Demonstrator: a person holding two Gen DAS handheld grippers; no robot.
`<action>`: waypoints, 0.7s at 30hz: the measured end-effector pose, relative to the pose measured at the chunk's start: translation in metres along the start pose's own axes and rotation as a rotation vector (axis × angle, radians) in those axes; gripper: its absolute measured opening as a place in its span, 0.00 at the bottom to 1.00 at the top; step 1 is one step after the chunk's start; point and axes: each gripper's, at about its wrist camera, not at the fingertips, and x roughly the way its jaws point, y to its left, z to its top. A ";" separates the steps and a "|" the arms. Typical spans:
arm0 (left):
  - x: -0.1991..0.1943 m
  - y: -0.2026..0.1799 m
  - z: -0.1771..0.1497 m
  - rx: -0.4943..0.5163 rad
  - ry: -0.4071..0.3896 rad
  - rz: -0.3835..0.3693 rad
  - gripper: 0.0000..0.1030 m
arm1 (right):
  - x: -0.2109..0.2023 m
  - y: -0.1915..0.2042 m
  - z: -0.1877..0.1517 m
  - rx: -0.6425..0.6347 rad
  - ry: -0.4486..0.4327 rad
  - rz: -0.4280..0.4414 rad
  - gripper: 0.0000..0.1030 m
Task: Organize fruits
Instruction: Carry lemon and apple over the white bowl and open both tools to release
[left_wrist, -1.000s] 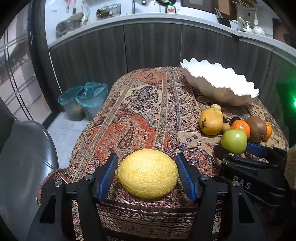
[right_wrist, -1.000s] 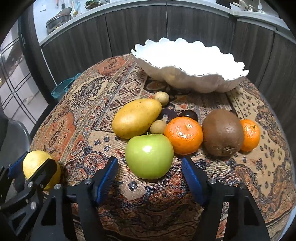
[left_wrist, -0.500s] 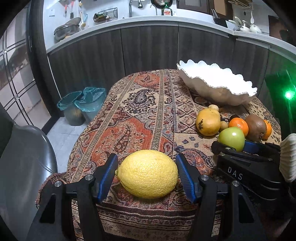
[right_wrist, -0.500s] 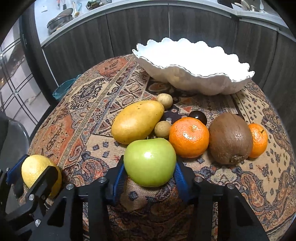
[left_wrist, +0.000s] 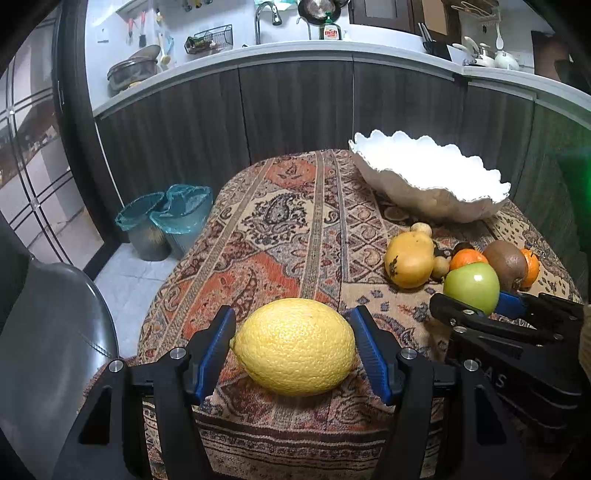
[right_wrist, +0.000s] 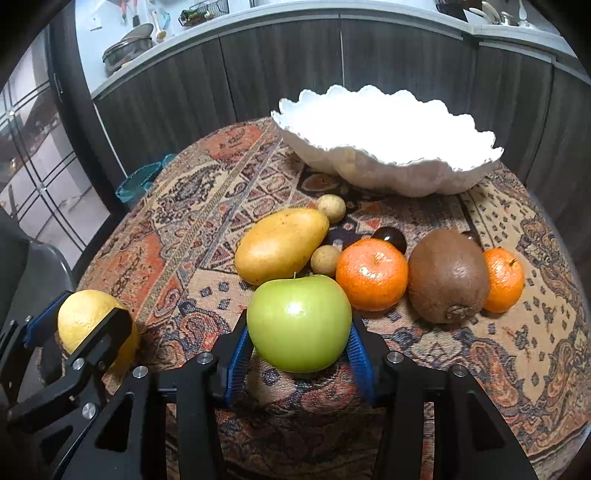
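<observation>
My left gripper (left_wrist: 293, 349) clamps the lemon (left_wrist: 295, 345), and my right gripper (right_wrist: 299, 350) grips the green apple (right_wrist: 299, 323), just above the cloth. The white bowl (right_wrist: 388, 162) looks empty; every other fruit waits on the table (left_wrist: 280, 229).

Black gripper (right_wrist: 299, 354) frames (silver screws) carry ribbed blue pads (right_wrist: 360, 363).

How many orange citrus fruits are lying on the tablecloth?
2. One orange fruit lies between the green apple and the kiwi; the other orange fruit is right of the kiwi, partly hidden behind it.
</observation>
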 end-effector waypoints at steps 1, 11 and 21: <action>-0.001 -0.002 0.003 0.002 -0.004 -0.002 0.62 | -0.003 -0.001 0.001 0.000 -0.007 0.000 0.47; -0.003 -0.022 0.027 0.019 -0.038 -0.027 0.62 | -0.025 -0.019 0.016 0.014 -0.066 -0.022 0.47; 0.002 -0.043 0.063 0.026 -0.083 -0.061 0.62 | -0.039 -0.043 0.034 0.036 -0.124 -0.047 0.47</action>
